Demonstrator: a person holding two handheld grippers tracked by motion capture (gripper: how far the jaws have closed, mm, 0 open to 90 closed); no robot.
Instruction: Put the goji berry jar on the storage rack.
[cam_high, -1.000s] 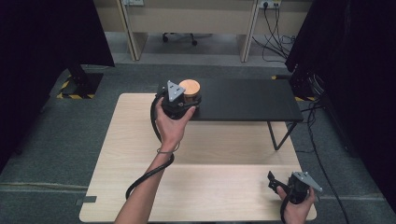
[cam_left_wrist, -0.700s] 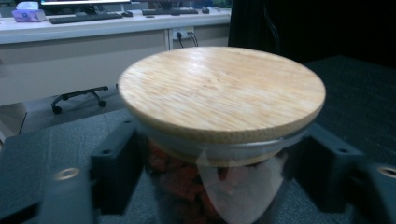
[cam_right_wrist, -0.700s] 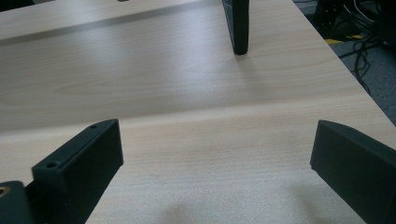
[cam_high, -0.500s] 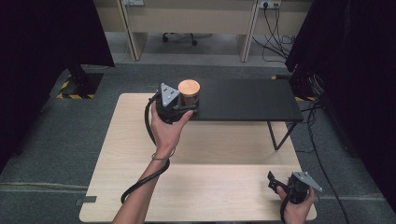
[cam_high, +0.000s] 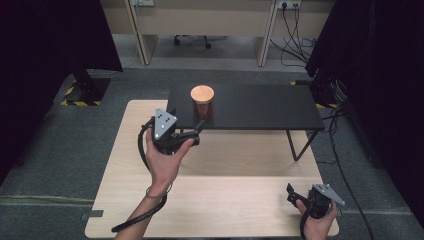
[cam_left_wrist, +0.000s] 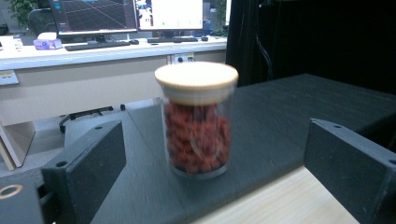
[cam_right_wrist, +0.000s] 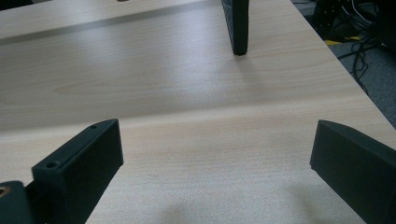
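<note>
Where the high view looks down on the scene, a pale wooden table (cam_high: 215, 200) is seen with a low black shelf (cam_high: 250, 106) standing across its far half. A clear jar (cam_high: 202, 102) with a round wooden lid is set upright near the shelf's left front edge. The left gripper (cam_high: 196, 134) is held in the left hand (cam_high: 165, 160) just in front of the shelf, below and left of the jar, and is not touching it. The right gripper (cam_high: 291, 194) is held in the right hand (cam_high: 314, 225) at the table's near right corner, well apart from the jar.

In the left gripper view, the jar (cam_left_wrist: 198, 123) is seen standing on the black shelf (cam_left_wrist: 299, 107), filled with small red pieces under a pale lid (cam_left_wrist: 196, 77). The two black jaws are spread wide on either side of it, with clear space between each jaw and the glass. A desk with monitors (cam_left_wrist: 135, 14) is seen behind.

In the right gripper view, the jaws are likewise parted wide over bare wooden table (cam_right_wrist: 187, 107), with nothing between them. One black leg (cam_right_wrist: 238, 25) of the shelf is seen resting on the wood farther off.
</note>
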